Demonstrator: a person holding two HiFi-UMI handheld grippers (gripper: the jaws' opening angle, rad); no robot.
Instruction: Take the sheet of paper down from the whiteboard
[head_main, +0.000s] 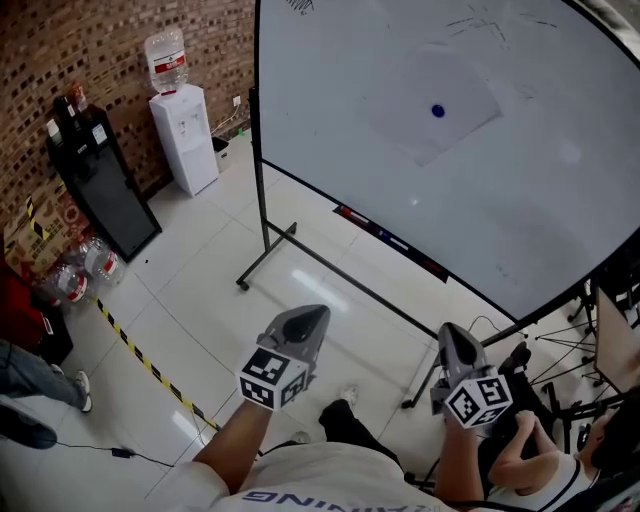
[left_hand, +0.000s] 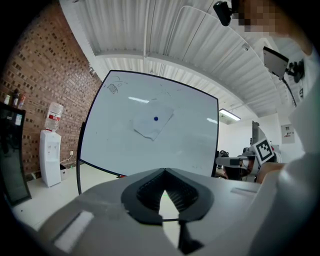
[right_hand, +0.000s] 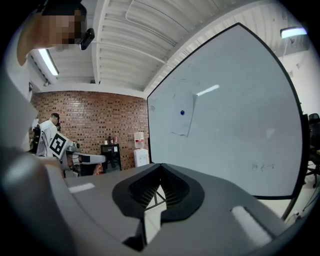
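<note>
1 view — head — shows striped floor tape (head_main: 140, 355); paper (head_main: 412, 122) on whiteboard (head_main: 540, 200).

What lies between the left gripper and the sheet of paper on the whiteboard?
Nothing solid: in the left gripper view, the left gripper faces the sheet of paper across open air, with only bare whiteboard below it.

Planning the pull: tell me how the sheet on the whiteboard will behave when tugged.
The sheet looks thin and lies flat on the whiteboard, so probably light and floppy. Only one blue magnet seems to hold it, so it may pivot or slide out; a hard yank could tear it.
</note>
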